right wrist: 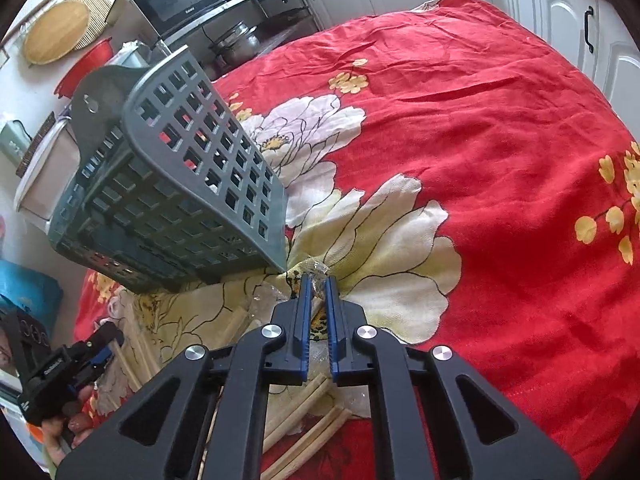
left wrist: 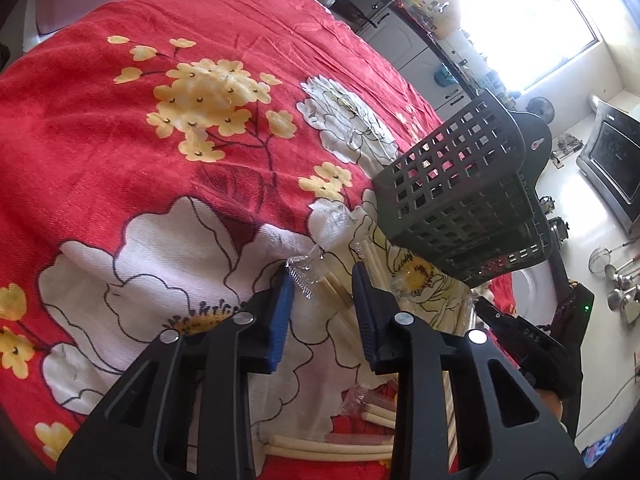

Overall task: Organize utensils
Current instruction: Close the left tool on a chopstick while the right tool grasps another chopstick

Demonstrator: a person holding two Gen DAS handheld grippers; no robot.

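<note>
Pale chopsticks (left wrist: 340, 300) in clear wrap | left hand-held gripper (left wrist: 324, 280) unclamped astride | right hand-held gripper (right wrist: 316, 280) pinching wrap

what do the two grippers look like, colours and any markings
Each hand-held gripper, left and right, is matte black plastic with angular linkage arms, triangular cut-outs and round silver pivot screws. The fingers carry blue ridged pads. Seen from the left wrist camera, the right unit's body bears pale lettering and a small green light.
</note>
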